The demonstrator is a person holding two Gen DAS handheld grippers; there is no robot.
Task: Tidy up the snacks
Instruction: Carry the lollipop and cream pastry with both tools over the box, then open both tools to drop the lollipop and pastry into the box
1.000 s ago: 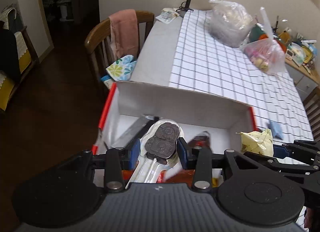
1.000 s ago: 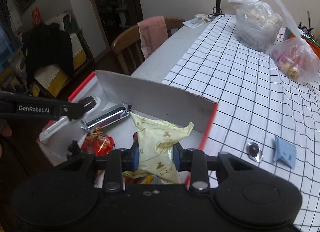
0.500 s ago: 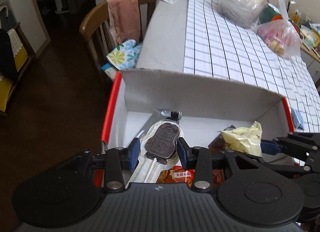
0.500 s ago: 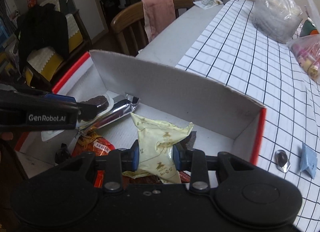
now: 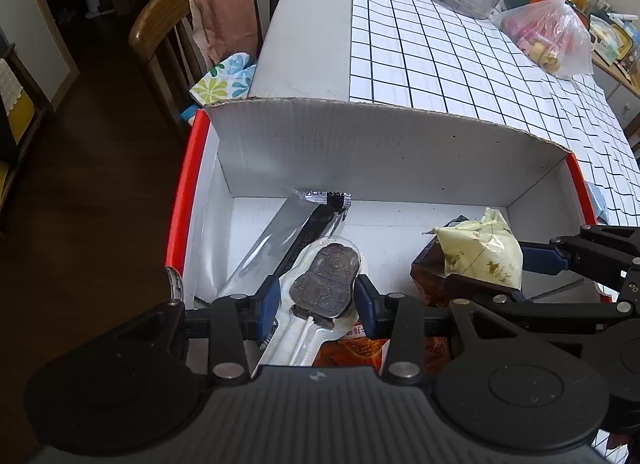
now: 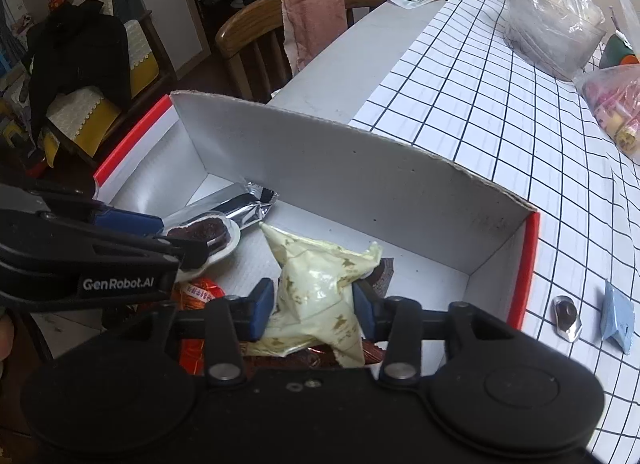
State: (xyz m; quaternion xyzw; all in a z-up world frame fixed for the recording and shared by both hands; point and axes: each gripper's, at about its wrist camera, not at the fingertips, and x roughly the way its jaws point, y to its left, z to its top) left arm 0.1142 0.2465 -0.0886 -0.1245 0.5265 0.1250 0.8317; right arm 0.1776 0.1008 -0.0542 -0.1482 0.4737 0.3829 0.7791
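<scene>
A white cardboard box [image 5: 380, 144] with red edges stands on the table and holds several snacks. My left gripper [image 5: 318, 294] is shut on a clear-wrapped chocolate lollipop [image 5: 326, 284], low inside the box over a silver bar wrapper [image 5: 288, 240]. My right gripper [image 6: 314, 304] is shut on a pale yellow snack packet [image 6: 320, 284], inside the box to the right of the lollipop [image 6: 200, 232]. The packet [image 5: 480, 252] also shows in the left wrist view. Orange and brown packets [image 6: 200, 294] lie under both grippers.
A small foil-wrapped piece [image 6: 566, 318] and a blue sachet [image 6: 618, 322] lie on the checked tablecloth right of the box. Two plastic bags [image 5: 548, 36] stand at the far end. A wooden chair [image 5: 200, 32] with a pink towel is at the left.
Both grippers have moved forward and down into the box with their snacks still held. The box's far wall now looms closer.
</scene>
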